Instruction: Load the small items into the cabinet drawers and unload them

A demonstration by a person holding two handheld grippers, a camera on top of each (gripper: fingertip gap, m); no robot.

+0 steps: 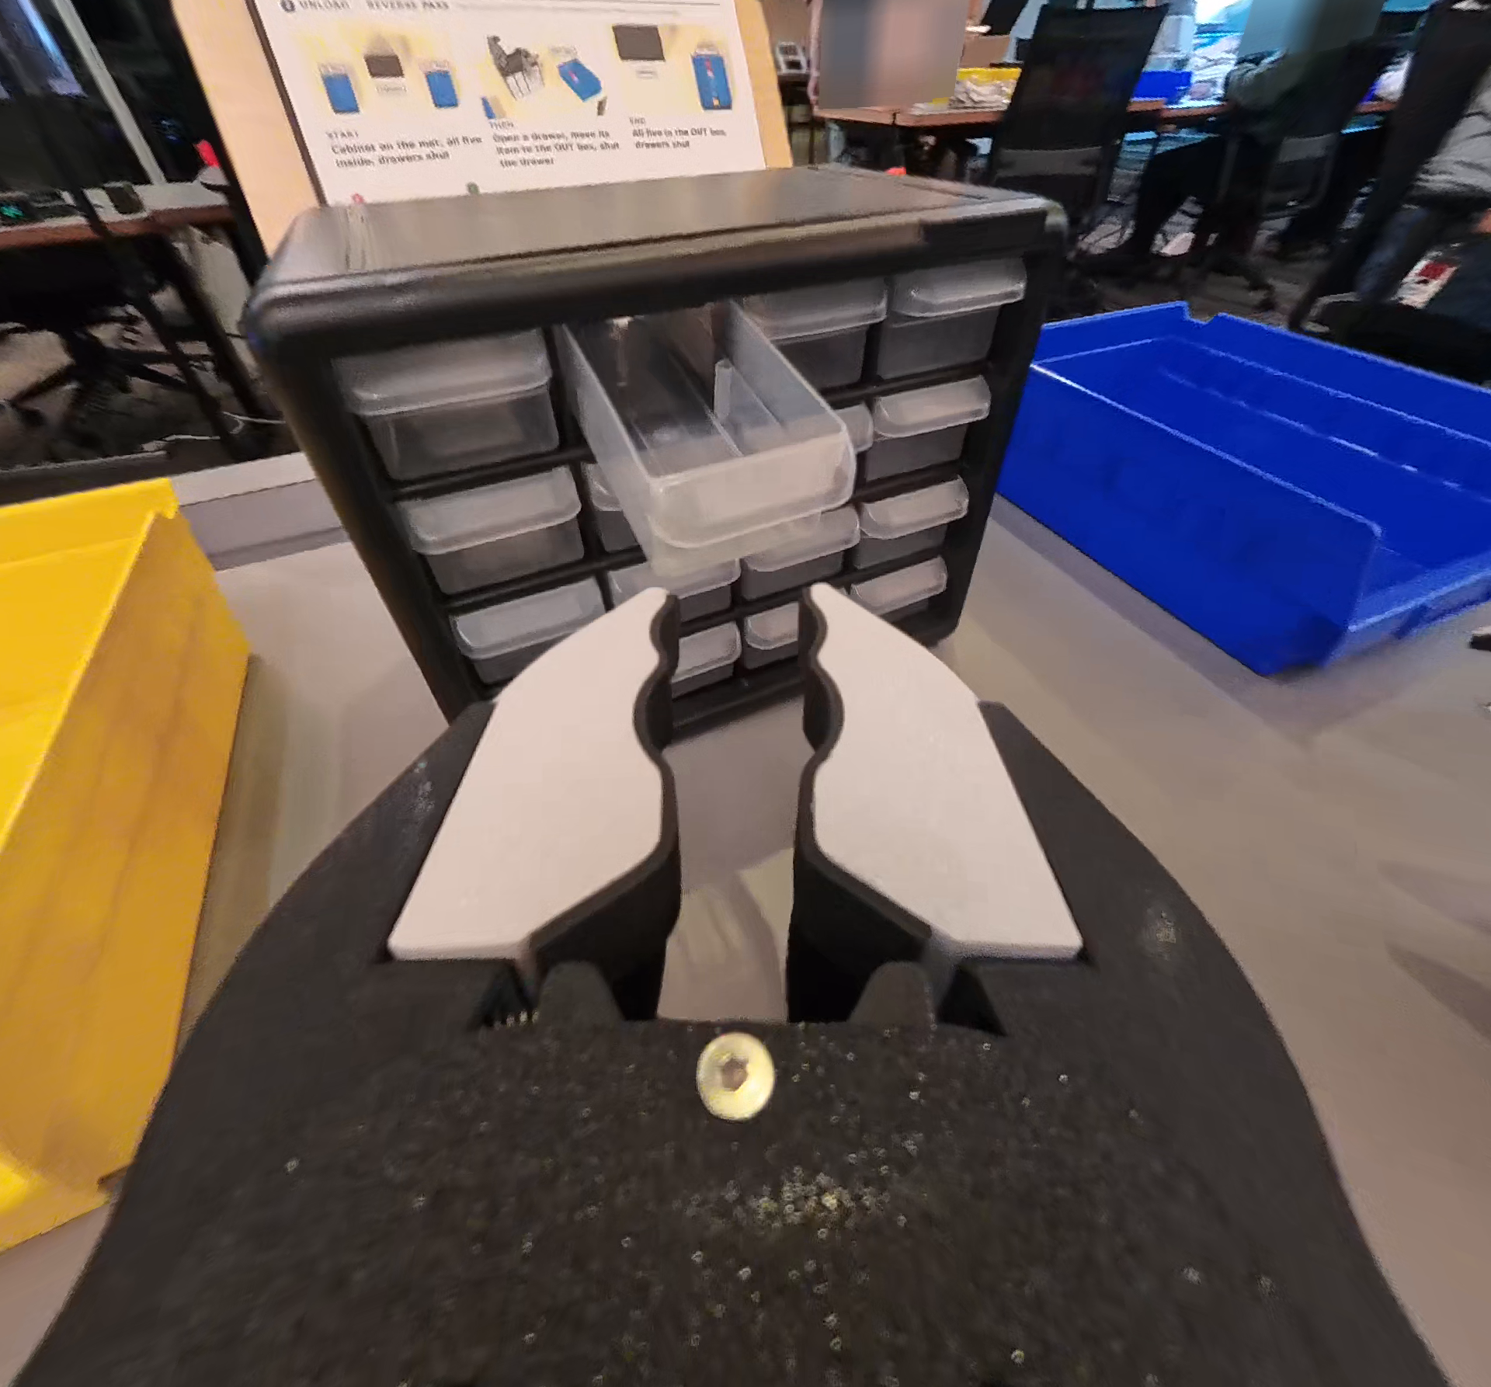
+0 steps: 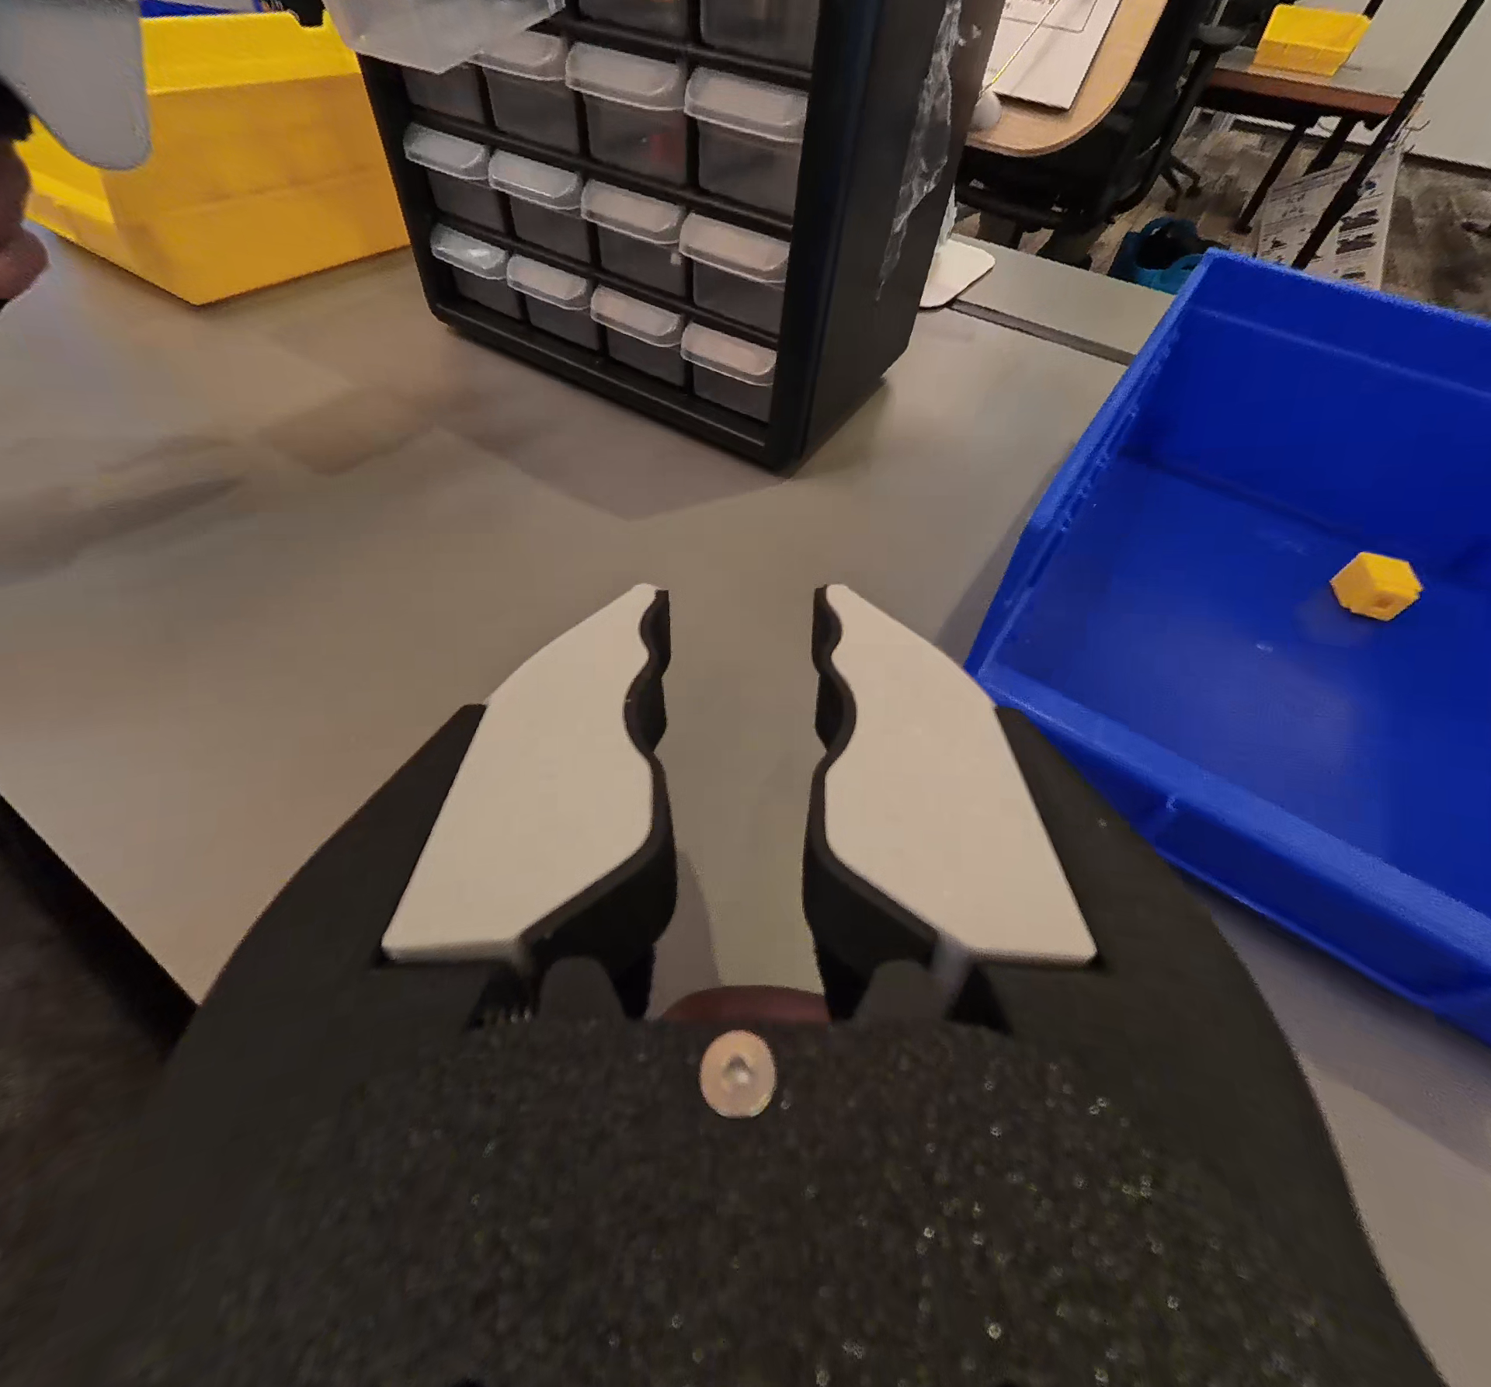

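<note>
Much is cut off or soft here: the yellow bin [image 1: 97,824] runs off the left edge of the left wrist view so its inside cannot be seen, the blue bin [image 2: 1259,622] is clipped at the right of the right wrist view, and the contents of the shut drawers are too dim behind their clear fronts to make out.

Nearest in each view is that camera's own gripper. The left gripper [image 1: 736,606] has its fingers spread with a clear gap, holding nothing and touching nothing — it hangs above the grey table [image 1: 1129,824], just in front of the cabinet's lower rows. The right gripper [image 2: 741,598] is likewise spread and empty, over bare tabletop, apart from the cabinet and just left of the blue bin's near wall.

In the blue bin lies one small yellow block [image 2: 1376,584] on the floor, alone as far as the visible part shows.

Farther off stands the black drawer cabinet [image 1: 645,251] between the two bins. One clear drawer [image 1: 710,428] in its top row is pulled out; it looks empty. The rest are shut. Behind it leans an instruction board [image 1: 500,57].
</note>
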